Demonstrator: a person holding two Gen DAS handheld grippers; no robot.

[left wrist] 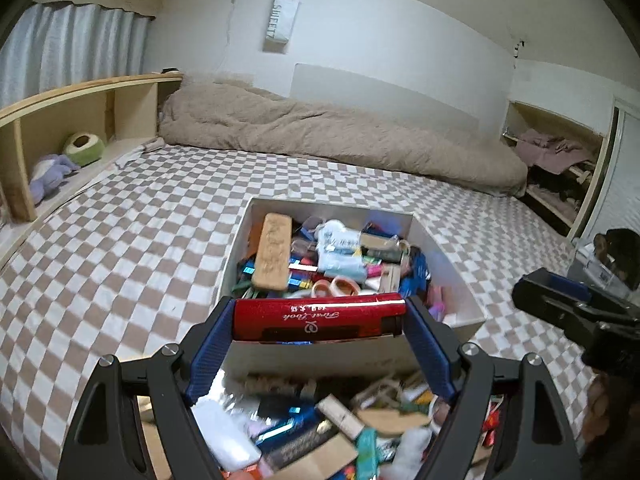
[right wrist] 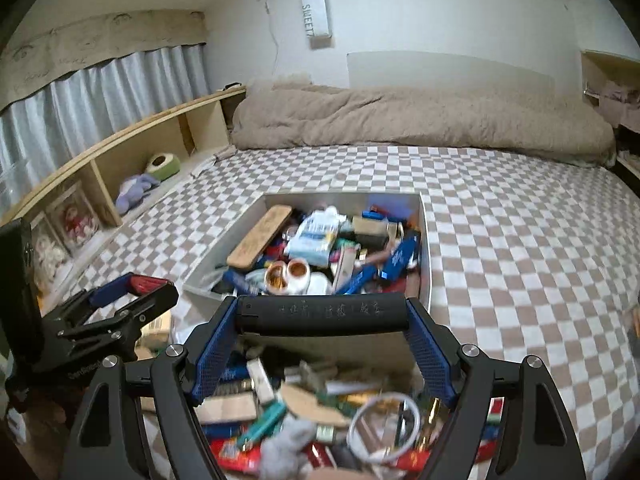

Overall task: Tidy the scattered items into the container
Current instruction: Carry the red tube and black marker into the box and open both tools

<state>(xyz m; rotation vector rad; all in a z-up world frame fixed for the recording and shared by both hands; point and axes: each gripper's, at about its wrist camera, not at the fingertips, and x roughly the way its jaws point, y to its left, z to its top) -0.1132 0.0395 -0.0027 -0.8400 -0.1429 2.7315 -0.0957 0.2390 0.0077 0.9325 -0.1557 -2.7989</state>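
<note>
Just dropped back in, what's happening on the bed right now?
A person with a handheld gripper in each hand is sorting clutter into a white box on the checkered bed. The left gripper is shut on a red tube held crosswise, and the right gripper is shut on a black tube the same way. Both hang near the box's front edge, above a loose pile in front of it. The box is already heaped with items.

Both the left gripper point(left wrist: 319, 316) and the right gripper point(right wrist: 322, 316) have black angular frames, blue textured finger pads point(left wrist: 212, 346) and round silver screws point(left wrist: 469, 348).
</note>
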